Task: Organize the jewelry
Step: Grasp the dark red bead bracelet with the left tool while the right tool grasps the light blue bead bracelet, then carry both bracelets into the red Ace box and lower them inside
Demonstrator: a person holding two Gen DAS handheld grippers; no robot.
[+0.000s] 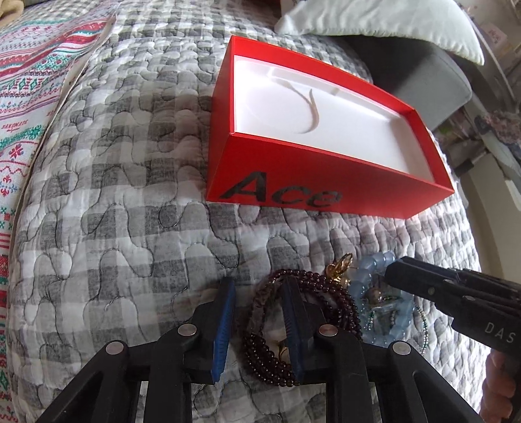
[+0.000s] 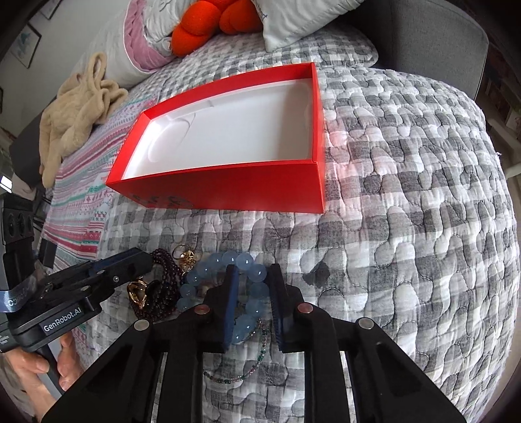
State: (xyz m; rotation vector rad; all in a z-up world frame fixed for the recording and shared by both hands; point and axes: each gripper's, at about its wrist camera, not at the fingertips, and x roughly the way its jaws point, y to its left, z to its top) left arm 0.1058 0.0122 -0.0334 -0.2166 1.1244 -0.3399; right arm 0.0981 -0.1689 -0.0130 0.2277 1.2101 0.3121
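An open red box (image 1: 325, 182) with a white lining lies on the quilt; it also shows in the right wrist view (image 2: 228, 185). A dark garnet bead necklace (image 1: 260, 312) (image 2: 162, 293), a gold charm (image 1: 338, 266) (image 2: 185, 255) and a pale blue bead bracelet (image 1: 377, 276) (image 2: 228, 263) lie in a pile in front of it. My left gripper (image 1: 259, 283) is open, its fingers astride one side of the dark necklace. My right gripper (image 2: 252, 270) is open, its fingers astride one side of the blue bracelet.
A thin green and multicolour bead strand (image 2: 257, 354) lies under my right gripper. The grey checked quilt (image 2: 407, 227) covers the bed. A patterned red and green blanket (image 1: 29, 81), a beige cloth (image 2: 75, 107), an orange cushion (image 2: 208, 19) and pillows lie behind.
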